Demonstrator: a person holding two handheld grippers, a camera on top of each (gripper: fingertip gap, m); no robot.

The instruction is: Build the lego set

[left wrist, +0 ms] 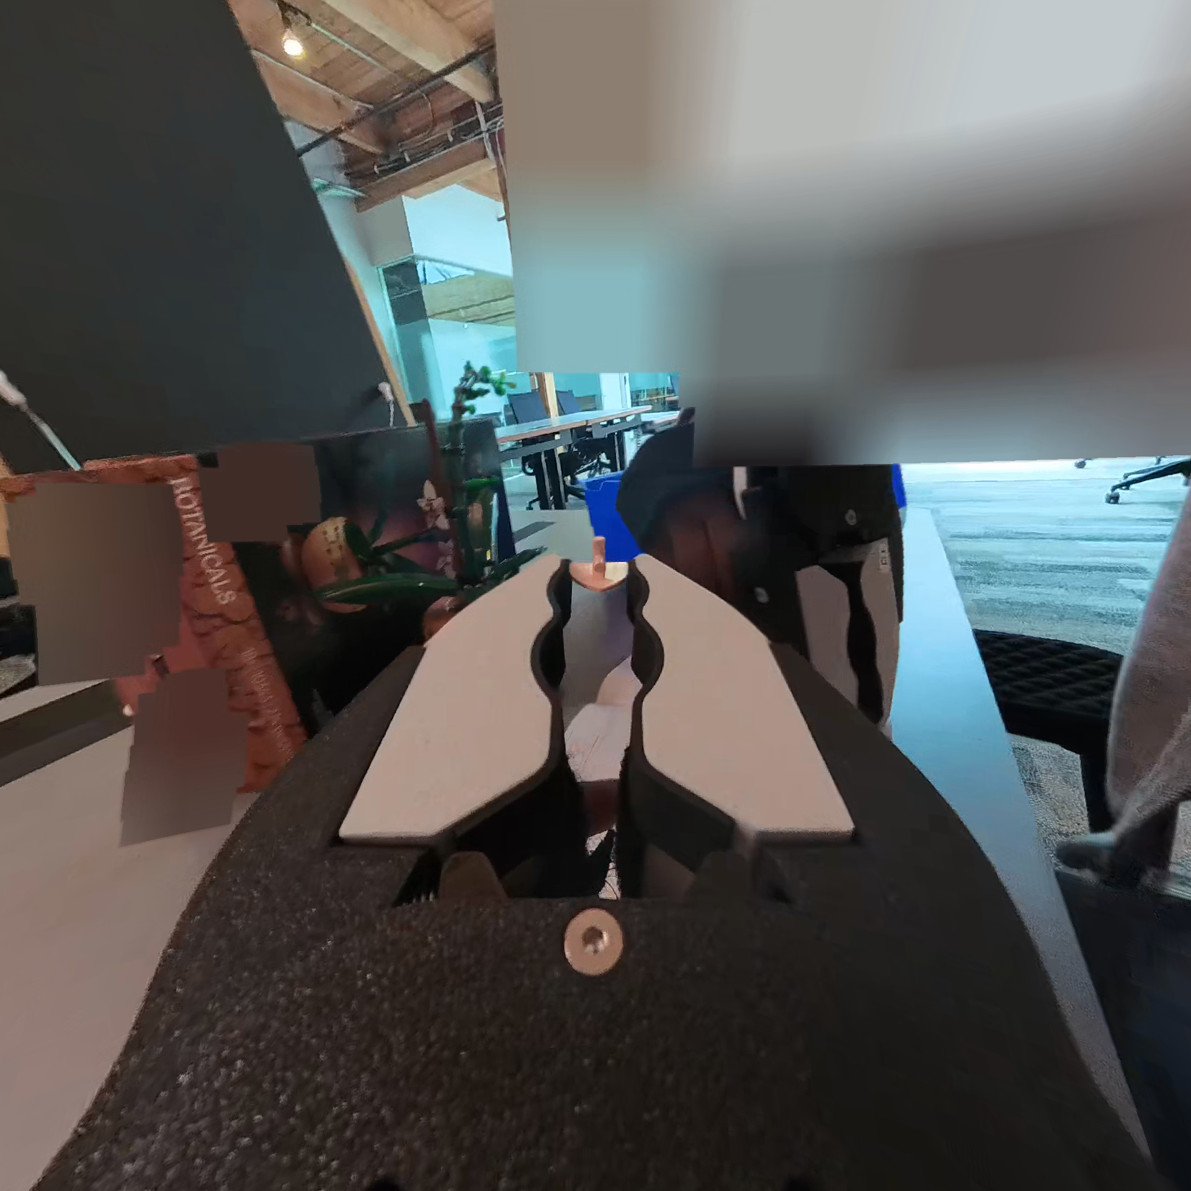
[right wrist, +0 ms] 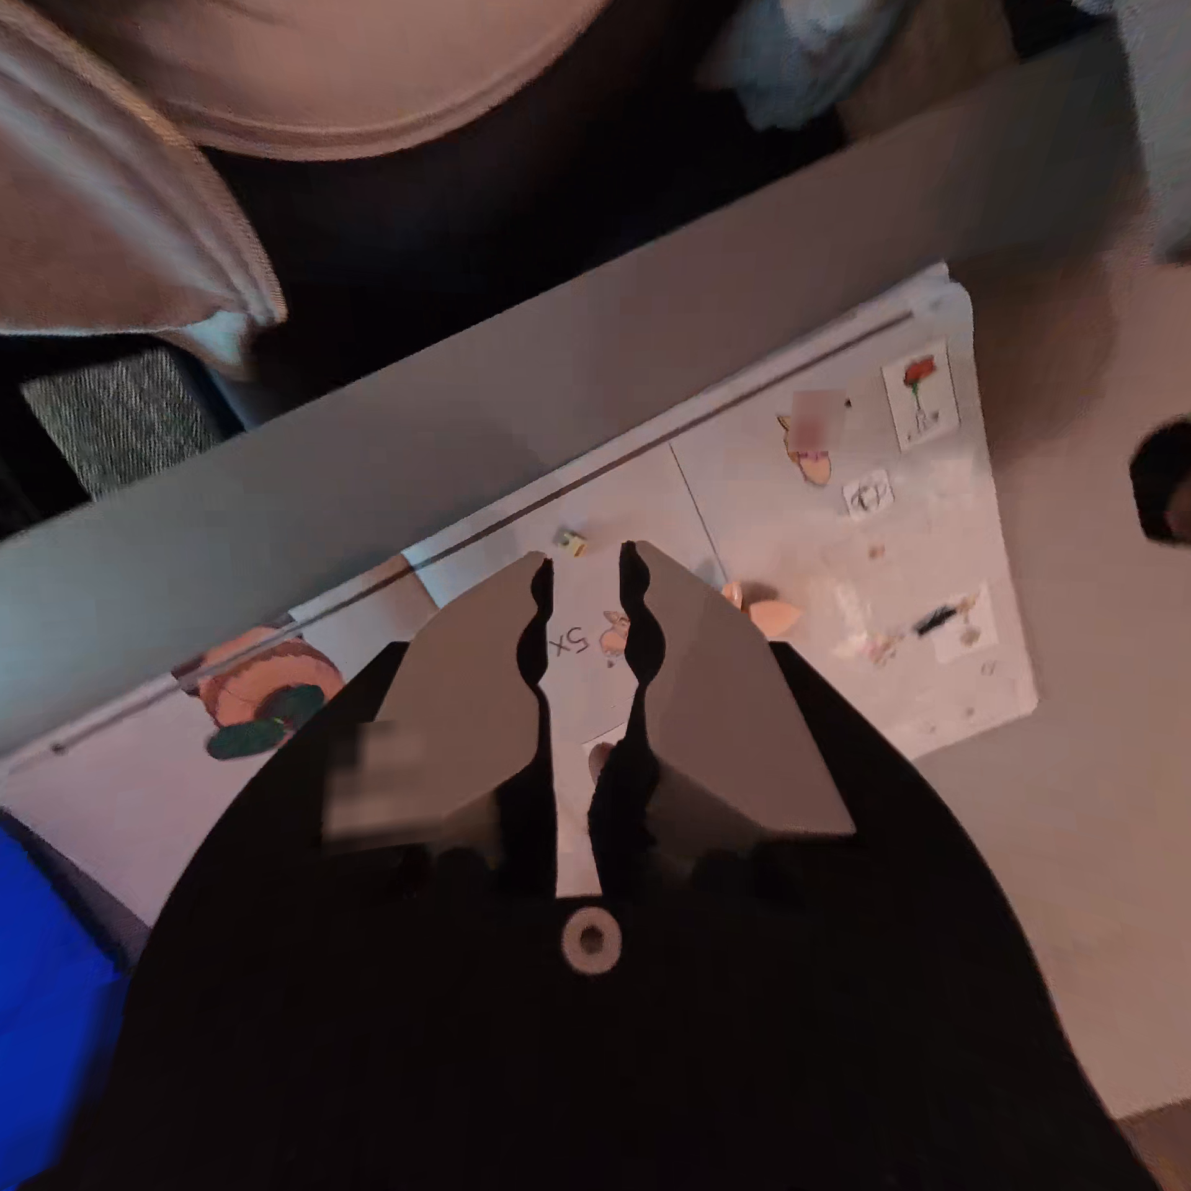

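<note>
My left gripper (left wrist: 599,570) is shut on a small peach petal piece (left wrist: 600,575) pinched at its fingertips, with a pink peg standing up from the piece. It holds the piece above the table. My right gripper (right wrist: 588,555) points down over the open instruction booklet (right wrist: 838,515); its jaws stand a little apart with nothing between them. A tiny yellow-green piece (right wrist: 570,541) lies on the booklet just beyond its fingertips. Loose peach petal pieces (right wrist: 767,609) lie on the page to the right of the right finger.
The set's box (left wrist: 213,612), with a flower picture, stands at the left of the grey table (left wrist: 934,644). A black and white device (left wrist: 831,612) is at the right, beyond the fingers. A person's beige sleeve (right wrist: 129,193) is past the table edge. A blue object (right wrist: 45,967) is at the lower left.
</note>
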